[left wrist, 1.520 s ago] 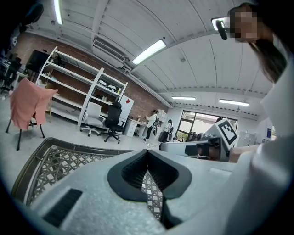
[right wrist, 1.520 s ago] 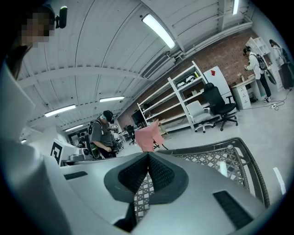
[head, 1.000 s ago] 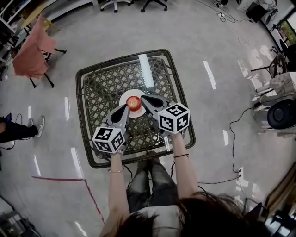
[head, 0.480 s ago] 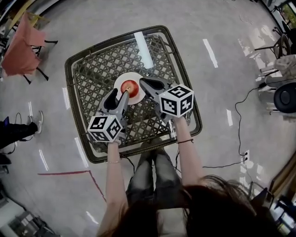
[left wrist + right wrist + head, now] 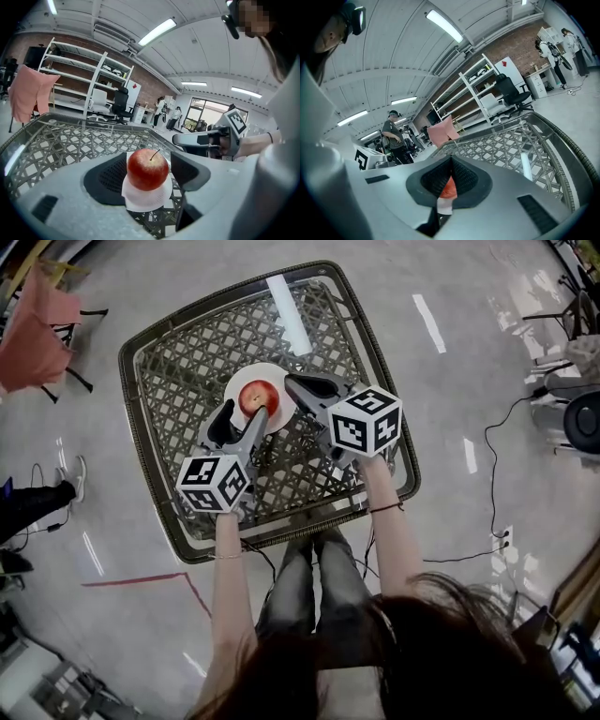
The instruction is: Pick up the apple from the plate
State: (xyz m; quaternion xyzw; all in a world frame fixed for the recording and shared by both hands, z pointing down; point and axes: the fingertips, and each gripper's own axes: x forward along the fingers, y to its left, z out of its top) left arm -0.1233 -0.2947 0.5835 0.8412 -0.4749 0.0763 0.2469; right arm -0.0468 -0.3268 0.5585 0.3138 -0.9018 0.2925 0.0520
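A red apple (image 5: 257,397) sits on a small white plate (image 5: 234,385) in the middle of the lattice table (image 5: 169,381). My left gripper (image 5: 246,418) is just short of it, and its jaws have just been opening. The apple (image 5: 147,168) shows in the gap between the two dark pads (image 5: 110,176), on the plate (image 5: 145,200), and neither pad presses on it. My right gripper (image 5: 293,383) points at the plate from the right, with its jaws together. In the right gripper view the right gripper (image 5: 451,161) hides all but a sliver of the apple (image 5: 449,190).
The glass-topped table has a raised dark rim (image 5: 380,362) and a bright light reflection (image 5: 289,315). A pink cloth hangs over a chair (image 5: 33,329) at the far left. Cables (image 5: 506,427) run over the floor on the right. A person (image 5: 393,136) stands behind.
Both grippers have come down toward the table and closer to the plate. The left gripper's jaws, together a second ago, now stand apart around the apple's near side.
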